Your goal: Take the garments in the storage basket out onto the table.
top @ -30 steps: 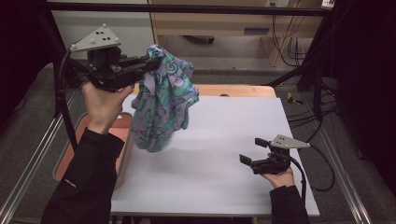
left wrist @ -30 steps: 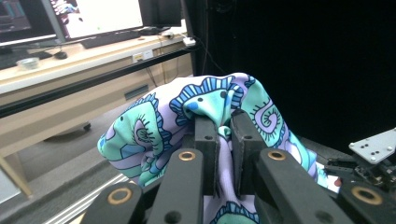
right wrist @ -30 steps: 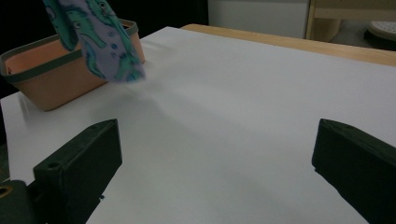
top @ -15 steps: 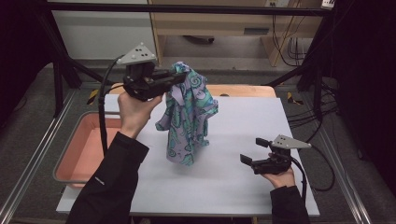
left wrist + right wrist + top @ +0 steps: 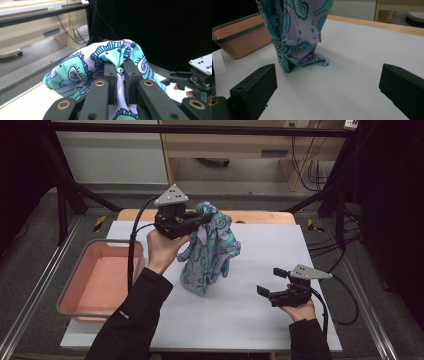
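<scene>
Patterned cloth (image 5: 210,251) hangs at frame centre, its lower hem touching the white table (image 5: 260,330). Left gripper (image 5: 200,220), upper centre, pinches its top. Right gripper (image 5: 272,282), lower right, stands wide and empty. Pink tub (image 5: 70,285) sits at left.

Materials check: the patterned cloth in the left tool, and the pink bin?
Patterned cloth: looks like thin, soft printed fabric, matte; it bunches between the left tool jaws, hangs in loose folds, and its hem crumples on the table. Pink bin: probably moulded plastic; smooth salmon walls, rounded corners, a grey rim.
</scene>
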`<state>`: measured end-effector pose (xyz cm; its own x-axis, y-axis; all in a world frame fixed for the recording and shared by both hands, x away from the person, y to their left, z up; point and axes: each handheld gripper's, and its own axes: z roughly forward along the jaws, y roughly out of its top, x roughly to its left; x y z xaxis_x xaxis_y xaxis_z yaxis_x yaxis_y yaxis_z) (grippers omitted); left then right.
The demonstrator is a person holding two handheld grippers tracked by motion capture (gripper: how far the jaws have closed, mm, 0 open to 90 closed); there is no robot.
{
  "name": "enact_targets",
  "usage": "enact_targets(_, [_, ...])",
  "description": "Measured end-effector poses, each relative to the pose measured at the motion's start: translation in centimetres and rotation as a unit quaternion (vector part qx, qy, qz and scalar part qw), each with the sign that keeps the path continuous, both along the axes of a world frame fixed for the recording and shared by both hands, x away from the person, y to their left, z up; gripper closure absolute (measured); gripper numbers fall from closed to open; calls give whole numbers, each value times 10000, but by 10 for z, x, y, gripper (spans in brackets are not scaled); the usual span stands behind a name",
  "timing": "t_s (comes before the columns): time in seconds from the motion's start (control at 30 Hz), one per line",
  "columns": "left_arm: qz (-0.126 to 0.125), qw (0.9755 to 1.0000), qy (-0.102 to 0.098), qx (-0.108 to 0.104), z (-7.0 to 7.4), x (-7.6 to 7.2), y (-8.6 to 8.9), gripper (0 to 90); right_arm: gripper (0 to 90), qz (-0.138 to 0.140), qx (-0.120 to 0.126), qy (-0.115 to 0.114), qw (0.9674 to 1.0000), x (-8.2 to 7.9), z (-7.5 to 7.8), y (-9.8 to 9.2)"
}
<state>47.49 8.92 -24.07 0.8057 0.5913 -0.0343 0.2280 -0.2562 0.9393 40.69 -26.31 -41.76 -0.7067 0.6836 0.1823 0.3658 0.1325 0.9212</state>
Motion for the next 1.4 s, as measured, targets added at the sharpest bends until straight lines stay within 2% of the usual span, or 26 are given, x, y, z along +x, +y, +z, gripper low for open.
enact_targets(0.2, [-21,9997,127,189,-21,3,-8,820,22,-4,-9,-7,10000,0,0,0])
enact_targets(0.83, [-63,9977,530,420,-81,11,-20,816,21,12,-45,34,10000,1,-2,2])
enact_targets(1.27, [-72,9942,912,564,-120,19,-26,796,22,8,-32,62,10000,2,-4,3])
enact_targets(1.4, [-78,9927,1016,644,-127,19,-25,744,22,-12,-36,47,10000,2,-4,3])
